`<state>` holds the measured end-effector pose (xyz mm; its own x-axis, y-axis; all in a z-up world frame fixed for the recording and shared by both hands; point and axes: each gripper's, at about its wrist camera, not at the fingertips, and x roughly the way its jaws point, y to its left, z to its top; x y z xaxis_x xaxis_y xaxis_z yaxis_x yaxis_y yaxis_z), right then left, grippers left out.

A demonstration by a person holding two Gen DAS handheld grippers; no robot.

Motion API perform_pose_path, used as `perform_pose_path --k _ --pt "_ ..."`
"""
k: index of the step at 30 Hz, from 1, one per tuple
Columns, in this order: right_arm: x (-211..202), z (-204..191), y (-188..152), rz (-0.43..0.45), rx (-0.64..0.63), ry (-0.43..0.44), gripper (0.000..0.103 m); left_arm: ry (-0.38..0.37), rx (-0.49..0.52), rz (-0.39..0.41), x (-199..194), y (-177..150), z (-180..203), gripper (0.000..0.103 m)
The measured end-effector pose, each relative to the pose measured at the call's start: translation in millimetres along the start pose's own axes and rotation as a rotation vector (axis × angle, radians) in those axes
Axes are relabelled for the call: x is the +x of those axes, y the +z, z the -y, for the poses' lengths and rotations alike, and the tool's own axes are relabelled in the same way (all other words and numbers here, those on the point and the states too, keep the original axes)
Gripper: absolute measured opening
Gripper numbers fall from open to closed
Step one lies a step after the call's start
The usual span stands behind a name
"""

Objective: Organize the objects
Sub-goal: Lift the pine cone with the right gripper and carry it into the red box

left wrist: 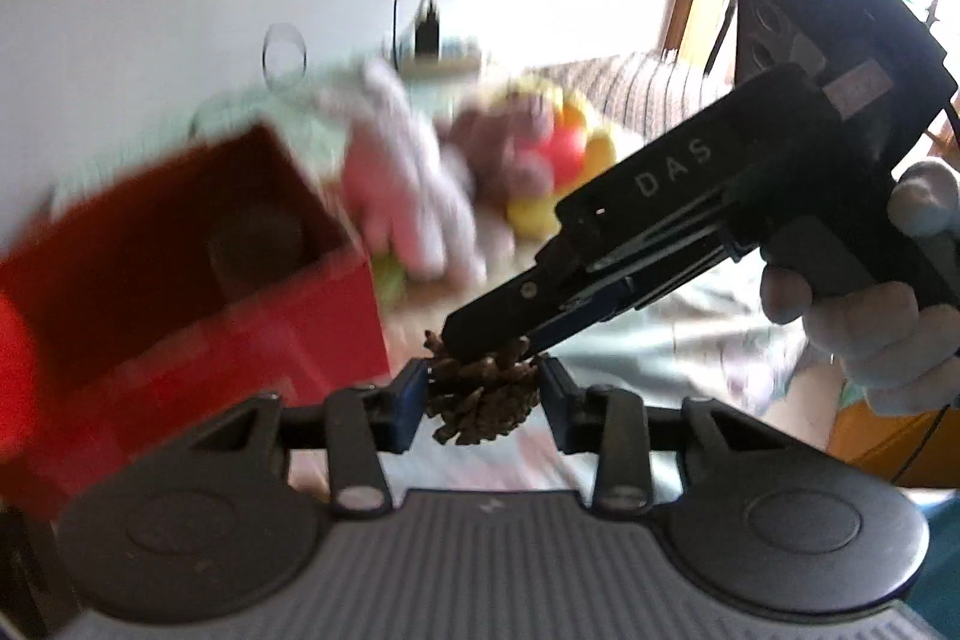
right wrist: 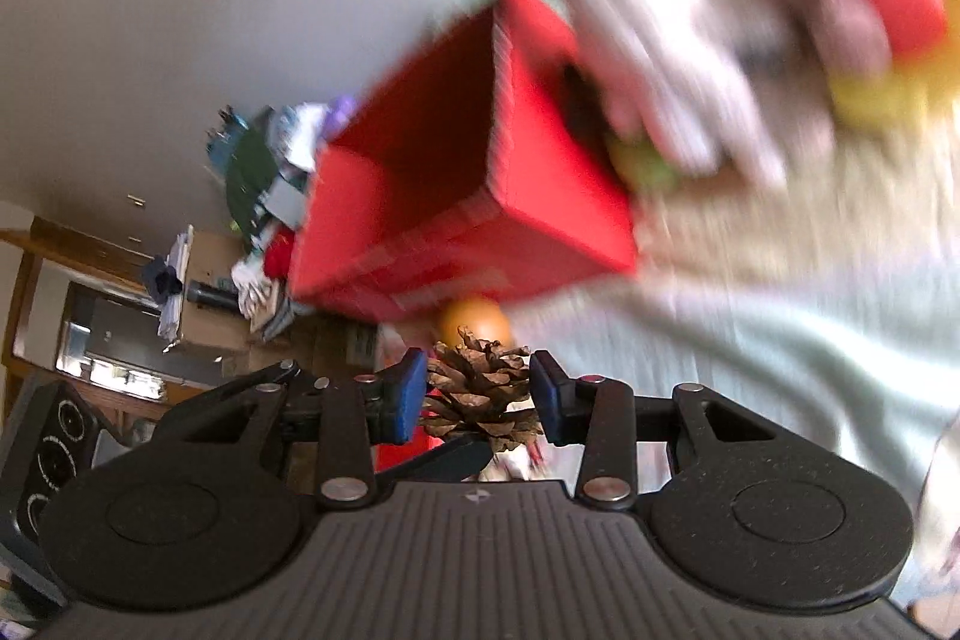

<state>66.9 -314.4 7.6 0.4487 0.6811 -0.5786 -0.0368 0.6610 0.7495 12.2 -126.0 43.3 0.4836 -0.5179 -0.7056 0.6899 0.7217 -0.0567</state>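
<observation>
A brown pine cone (left wrist: 480, 403) sits between the blue pads of my left gripper (left wrist: 483, 397), which is shut on it. My right gripper (left wrist: 492, 346) comes in from the upper right, held by a gloved hand (left wrist: 870, 334), and its fingertips close on the top of the same cone. The right wrist view shows the pine cone (right wrist: 480, 391) pinched between the right gripper's (right wrist: 477, 394) blue pads, with a dark left finger (right wrist: 450, 457) under it. An open red box (left wrist: 180, 280) (right wrist: 480, 172) stands blurred just beyond the cone.
A pink plush toy (left wrist: 408, 196) and a heap of coloured fruit-like toys (left wrist: 558, 148) lie behind the box on a pale green cloth (right wrist: 750, 340). An orange ball (right wrist: 474, 322) lies by the box. Glasses (left wrist: 285, 55) stand by the wall. A cluttered shelf (right wrist: 258, 196) is off to one side.
</observation>
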Motion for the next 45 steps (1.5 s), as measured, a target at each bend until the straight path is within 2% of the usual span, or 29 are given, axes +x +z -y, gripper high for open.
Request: perform_pose_path --k 3,7,11,19,25,36,45 --pt "-9 -31 22 0.059 -0.089 -0.011 0.041 -0.013 0.015 0.068 -16 25 -17 0.038" --pt "-5 -65 47 0.109 -0.197 -0.030 0.041 0.015 0.046 0.140 -33 47 -39 0.038" --pt "18 -87 71 0.113 -0.281 -0.068 0.041 0.023 0.017 0.165 -33 57 -71 0.038" --pt "81 -97 99 0.022 -0.326 -0.178 0.041 -0.030 -0.133 0.103 2 54 -135 0.038" --pt "110 -97 104 -0.036 -0.332 -0.228 0.041 -0.059 -0.191 0.052 18 45 -168 0.038" --pt "150 -94 102 -0.201 -0.396 -0.371 0.041 -0.097 -0.253 -0.084 60 30 -178 0.038" --pt "178 -96 103 -0.322 -0.510 -0.470 0.041 -0.126 -0.314 -0.141 81 22 -187 0.038"
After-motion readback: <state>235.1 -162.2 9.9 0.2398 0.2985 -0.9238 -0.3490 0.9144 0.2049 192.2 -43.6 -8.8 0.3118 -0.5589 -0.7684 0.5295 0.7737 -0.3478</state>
